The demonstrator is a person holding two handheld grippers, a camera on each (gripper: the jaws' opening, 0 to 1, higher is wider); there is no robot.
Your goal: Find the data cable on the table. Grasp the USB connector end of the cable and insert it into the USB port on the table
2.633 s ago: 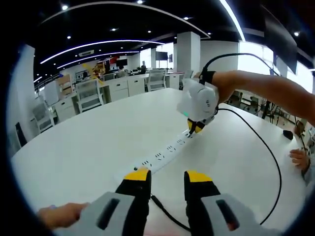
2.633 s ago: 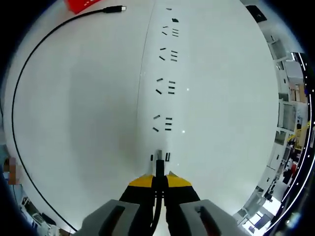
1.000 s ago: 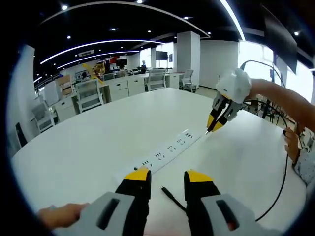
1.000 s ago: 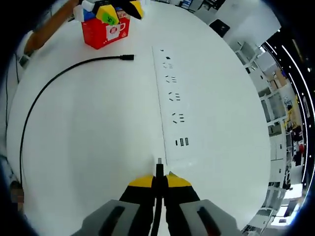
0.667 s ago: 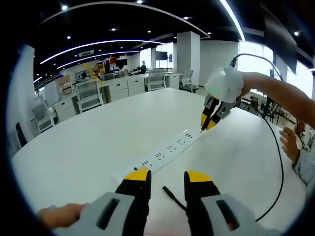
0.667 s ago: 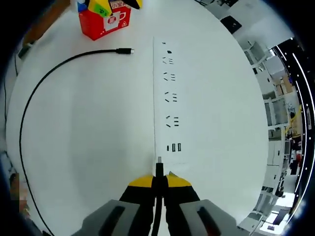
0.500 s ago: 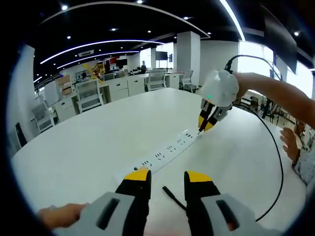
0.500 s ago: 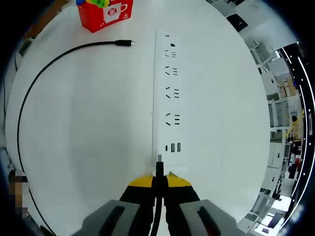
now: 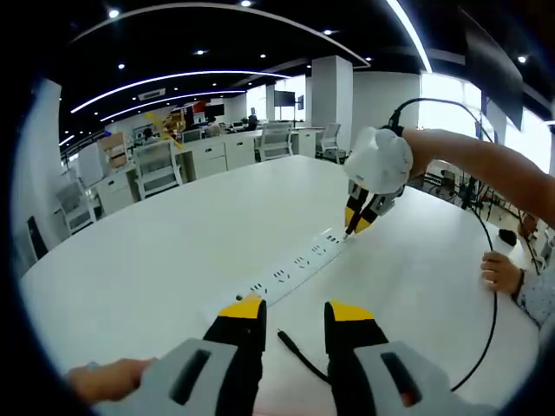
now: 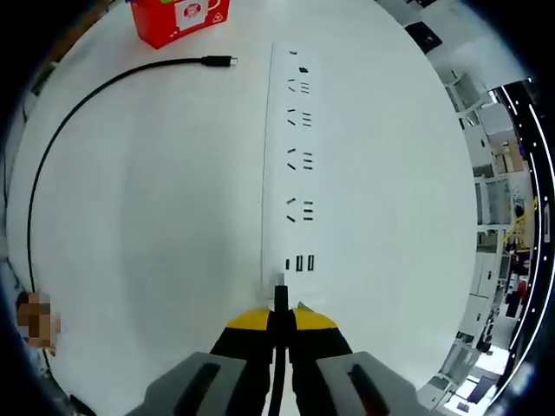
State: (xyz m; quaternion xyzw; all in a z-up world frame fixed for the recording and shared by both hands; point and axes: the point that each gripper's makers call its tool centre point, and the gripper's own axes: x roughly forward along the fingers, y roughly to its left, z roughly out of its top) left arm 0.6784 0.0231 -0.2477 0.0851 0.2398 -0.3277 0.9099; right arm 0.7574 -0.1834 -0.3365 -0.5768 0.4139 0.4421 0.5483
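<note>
Right gripper (image 10: 280, 322) clenched on the plug (image 10: 280, 293) of the black cable (image 10: 52, 147), tip just at 6 o'clock of the power strip (image 10: 286, 156) and its ports (image 10: 299, 262). Left gripper (image 9: 295, 314) released, low over the white table (image 9: 156, 251). Red box (image 10: 180, 19) at 11 o'clock.

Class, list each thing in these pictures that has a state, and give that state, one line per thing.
Right tool: shut on the USB connector, above the strip's end.
Left tool: open, empty.
Data cable: lying slack in a curve on the table.
Power strip: sockets and USB ports unoccupied.
Red box: standing on the table.
</note>
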